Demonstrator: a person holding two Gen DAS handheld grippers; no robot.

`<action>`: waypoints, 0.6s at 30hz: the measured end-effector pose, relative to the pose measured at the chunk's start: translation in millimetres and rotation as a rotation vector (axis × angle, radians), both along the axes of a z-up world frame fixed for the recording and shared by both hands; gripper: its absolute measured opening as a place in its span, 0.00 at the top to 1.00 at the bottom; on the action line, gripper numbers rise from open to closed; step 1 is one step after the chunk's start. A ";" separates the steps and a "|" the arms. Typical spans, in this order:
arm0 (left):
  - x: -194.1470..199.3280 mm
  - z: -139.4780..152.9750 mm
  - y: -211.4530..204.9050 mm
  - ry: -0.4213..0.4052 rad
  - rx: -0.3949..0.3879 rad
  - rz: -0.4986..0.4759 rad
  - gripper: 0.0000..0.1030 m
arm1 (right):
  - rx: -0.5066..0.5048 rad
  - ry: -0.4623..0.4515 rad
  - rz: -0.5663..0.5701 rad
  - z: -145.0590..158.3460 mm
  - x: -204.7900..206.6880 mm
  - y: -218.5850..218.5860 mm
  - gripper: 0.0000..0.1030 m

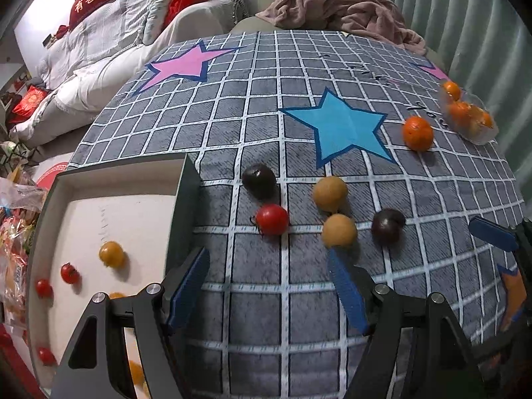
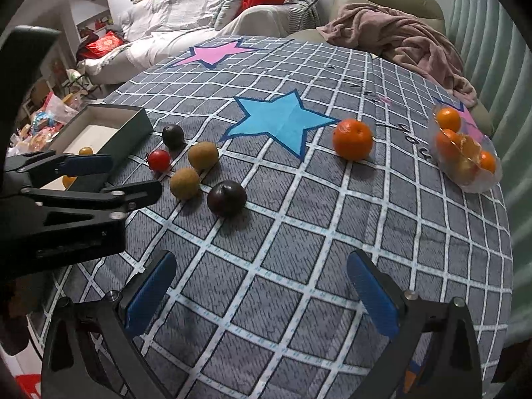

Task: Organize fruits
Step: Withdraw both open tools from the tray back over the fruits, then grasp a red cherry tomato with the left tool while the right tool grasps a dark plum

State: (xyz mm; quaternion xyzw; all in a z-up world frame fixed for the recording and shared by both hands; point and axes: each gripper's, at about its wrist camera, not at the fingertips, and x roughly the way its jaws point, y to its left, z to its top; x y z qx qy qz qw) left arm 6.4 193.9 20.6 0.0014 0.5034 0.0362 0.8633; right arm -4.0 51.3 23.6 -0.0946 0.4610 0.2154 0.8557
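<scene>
On the checked cloth lie a red tomato (image 1: 272,219), two dark plums (image 1: 259,179) (image 1: 387,226), two tan round fruits (image 1: 330,193) (image 1: 339,231) and a loose orange (image 1: 418,133). My left gripper (image 1: 266,286) is open and empty just short of the tomato, beside the grey box (image 1: 186,196). My right gripper (image 2: 259,286) is open and empty over bare cloth, short of the near plum (image 2: 226,198). The left gripper shows at the left of the right wrist view (image 2: 99,179).
The white-floored box holds small red tomatoes (image 1: 69,273) and a yellow fruit (image 1: 111,254). A clear plastic tray (image 2: 478,179) with several oranges (image 2: 448,119) stands at the far right edge. A pink blanket (image 2: 399,40) lies on the chair behind the table. Clutter lies on the floor at left.
</scene>
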 end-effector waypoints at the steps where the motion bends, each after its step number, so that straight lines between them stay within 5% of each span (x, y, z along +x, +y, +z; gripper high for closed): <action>1: 3.3 -1.6 0.8 0.002 -0.001 0.008 0.28 | -0.004 -0.005 0.008 -0.6 0.9 2.2 0.01; 16: 26.4 -14.5 5.1 0.022 -0.017 0.049 0.28 | -0.012 -0.024 0.080 -13.4 19.9 25.1 0.03; 18: 27.5 -14.5 5.2 0.022 -0.018 0.048 0.28 | -0.013 -0.023 0.084 -14.8 21.7 27.5 0.11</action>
